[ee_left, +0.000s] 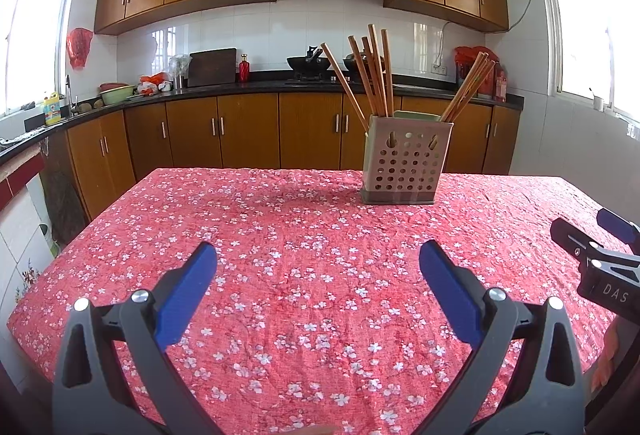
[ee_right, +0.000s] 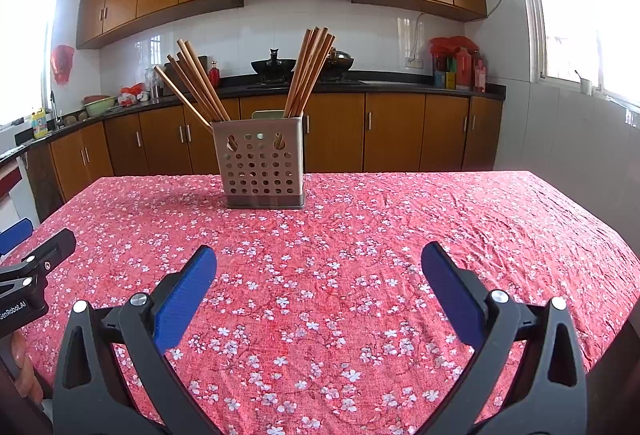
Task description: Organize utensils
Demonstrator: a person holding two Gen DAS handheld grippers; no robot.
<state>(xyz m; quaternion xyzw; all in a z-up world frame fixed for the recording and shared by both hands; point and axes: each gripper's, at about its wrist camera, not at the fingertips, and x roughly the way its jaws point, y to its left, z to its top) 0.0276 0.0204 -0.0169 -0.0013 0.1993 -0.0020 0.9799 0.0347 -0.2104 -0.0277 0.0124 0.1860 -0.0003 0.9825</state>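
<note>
Fingers (ee_left: 192, 287) of left gripper (ee_left: 318, 263) spread wide, empty; right gripper (ee_right: 319, 263) likewise, above tablecloth (ee_right: 360, 235).

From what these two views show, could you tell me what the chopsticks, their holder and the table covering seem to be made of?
The chopsticks look like wood or bamboo: reddish-brown, matte, plain sticks. The holder looks like brushed metal, possibly plastic: dull grey, thin perforated wall, darker base. The tablecloth is woven fabric, red with a white blossom print: creases and wrinkles show, no gloss.
</note>
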